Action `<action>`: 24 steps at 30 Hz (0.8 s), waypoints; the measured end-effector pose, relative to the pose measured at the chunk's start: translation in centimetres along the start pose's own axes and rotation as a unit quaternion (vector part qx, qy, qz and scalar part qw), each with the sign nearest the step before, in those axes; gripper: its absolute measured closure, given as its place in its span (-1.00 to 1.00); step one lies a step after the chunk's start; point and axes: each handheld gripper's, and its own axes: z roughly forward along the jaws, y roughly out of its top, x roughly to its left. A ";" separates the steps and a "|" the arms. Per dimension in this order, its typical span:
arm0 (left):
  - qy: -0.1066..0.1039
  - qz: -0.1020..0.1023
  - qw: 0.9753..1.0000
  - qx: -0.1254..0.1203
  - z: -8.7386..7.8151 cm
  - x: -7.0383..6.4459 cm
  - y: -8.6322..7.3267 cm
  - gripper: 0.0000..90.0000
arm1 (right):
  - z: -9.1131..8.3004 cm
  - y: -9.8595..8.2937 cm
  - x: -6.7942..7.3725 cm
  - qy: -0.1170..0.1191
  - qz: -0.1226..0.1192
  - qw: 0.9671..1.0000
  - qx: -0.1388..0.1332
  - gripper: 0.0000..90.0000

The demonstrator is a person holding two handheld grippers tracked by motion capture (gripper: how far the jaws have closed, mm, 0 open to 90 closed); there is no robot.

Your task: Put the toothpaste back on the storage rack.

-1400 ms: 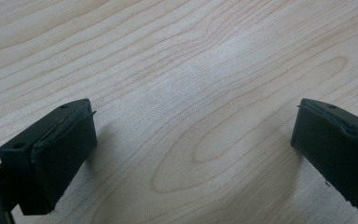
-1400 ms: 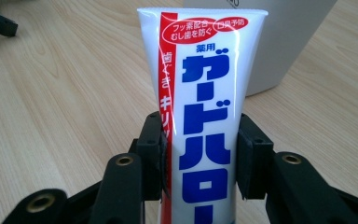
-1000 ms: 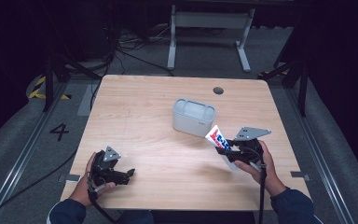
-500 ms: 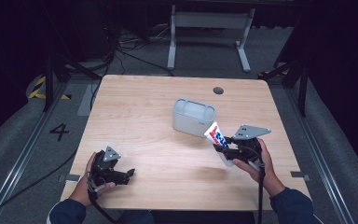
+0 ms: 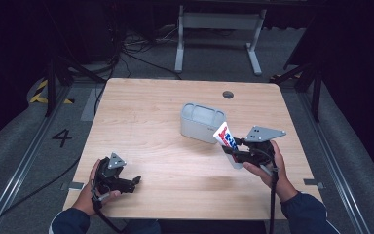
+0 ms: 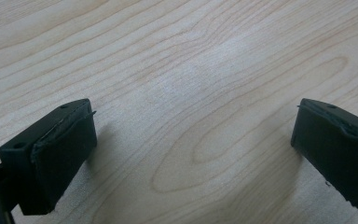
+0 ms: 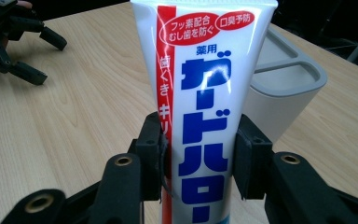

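Your right tool [image 5: 234,150] is clamped on the toothpaste tube [image 7: 200,93], holding it upright just beside the grey holder [image 5: 202,122], on its near right side. You look mid-carry: next, lift the tube over the holder's rim and lower it into a compartment. Your left tool [image 5: 129,181] rests released on the tabletop [image 5: 151,112], well away from the holder.

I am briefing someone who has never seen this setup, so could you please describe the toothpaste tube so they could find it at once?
On the wooden table, look to the grey holder near the middle. Just to its right, the right gripper clamps the toothpaste tube. It is the one white thing with red and blue print, its flat end tilted toward the holder.
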 end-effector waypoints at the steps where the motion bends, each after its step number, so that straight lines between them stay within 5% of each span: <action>1: 0.000 0.001 1.000 0.001 0.0 0.0 0.0 -0.99 | 0.0 0.1 0.0 0.000 -0.001 1.000 0.000 0.37; 24: 0.003 0.000 1.000 0.001 0.0 0.0 0.0 -0.99 | 0.6 2.8 0.2 0.006 -0.010 0.999 -0.036 0.37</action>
